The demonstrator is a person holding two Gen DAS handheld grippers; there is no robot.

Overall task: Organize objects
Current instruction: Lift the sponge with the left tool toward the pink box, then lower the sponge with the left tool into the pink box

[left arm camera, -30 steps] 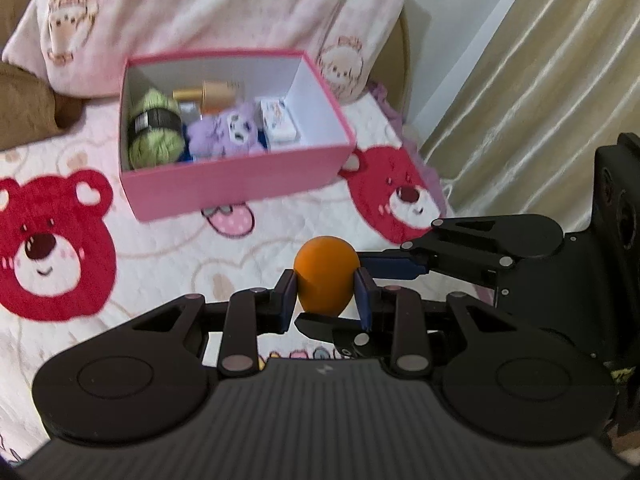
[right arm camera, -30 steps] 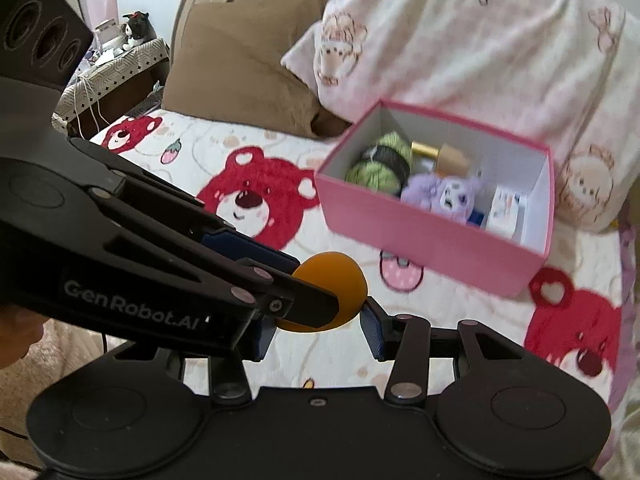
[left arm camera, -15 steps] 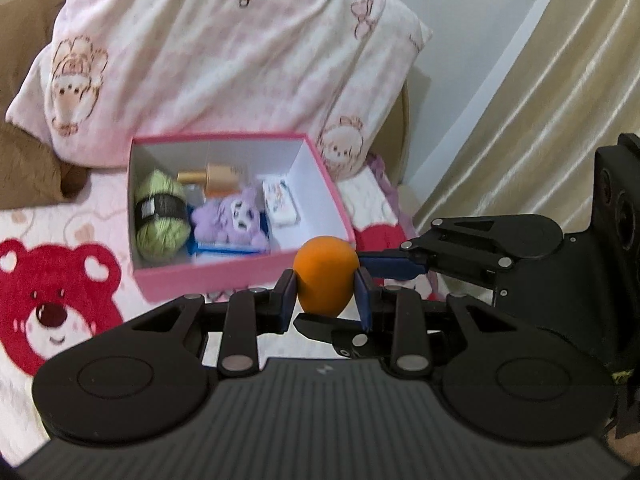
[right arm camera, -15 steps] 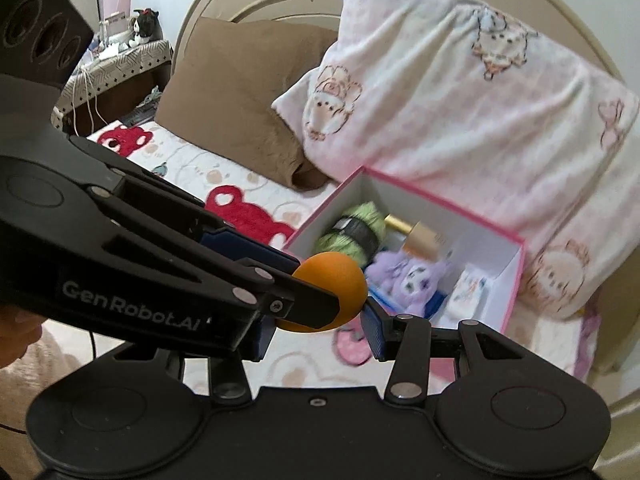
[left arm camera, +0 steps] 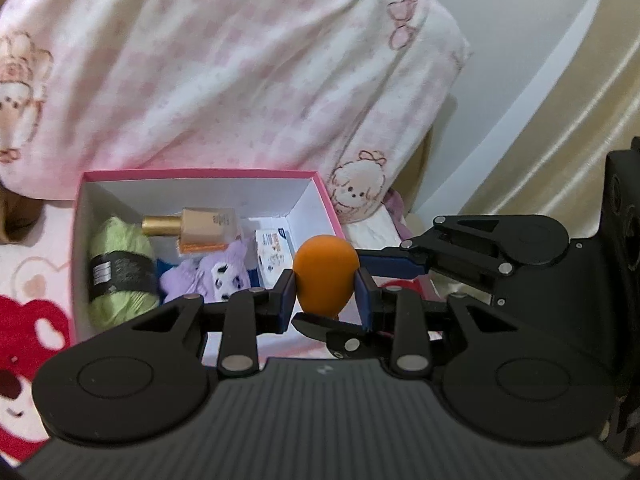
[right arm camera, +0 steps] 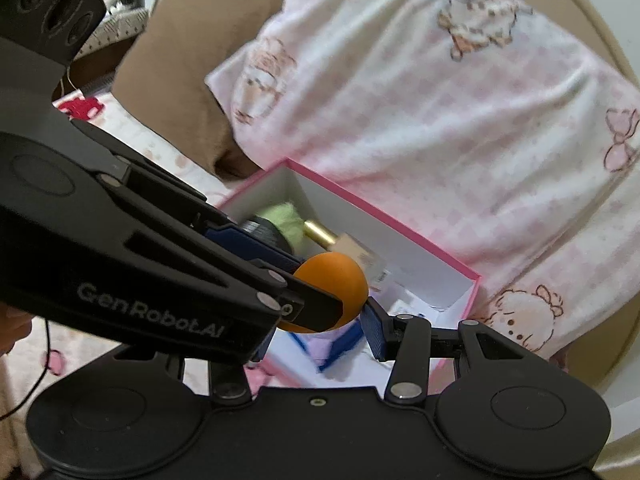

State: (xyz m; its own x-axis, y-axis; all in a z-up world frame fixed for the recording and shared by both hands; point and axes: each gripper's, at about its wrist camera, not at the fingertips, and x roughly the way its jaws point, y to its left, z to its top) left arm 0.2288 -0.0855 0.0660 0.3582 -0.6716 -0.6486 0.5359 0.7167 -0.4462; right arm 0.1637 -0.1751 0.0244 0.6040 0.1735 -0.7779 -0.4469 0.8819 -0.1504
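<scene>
An orange egg-shaped sponge [left arm camera: 326,272] is held in the air over the near right part of a pink box [left arm camera: 200,175]. My left gripper [left arm camera: 325,296] is shut on the orange sponge. My right gripper [right arm camera: 320,324] also closes on the sponge [right arm camera: 334,288], crossing the left one from the right; its fingers [left arm camera: 394,262] touch the sponge's side. The box holds a green yarn skein [left arm camera: 118,270], a beige bottle with a gold cap [left arm camera: 192,228], a purple plush toy [left arm camera: 218,274] and a small white packet [left arm camera: 272,254].
A pink-and-white checked pillow [left arm camera: 240,72] leans behind the box. A brown pillow [right arm camera: 180,80] lies at the left. The bedspread with red bears [left arm camera: 28,328] is under the box. A beige curtain [left arm camera: 580,120] hangs at the right.
Both grippers have carried the orange sponge forward and up; the box has come closer and now lies right under the sponge. The grips have not changed.
</scene>
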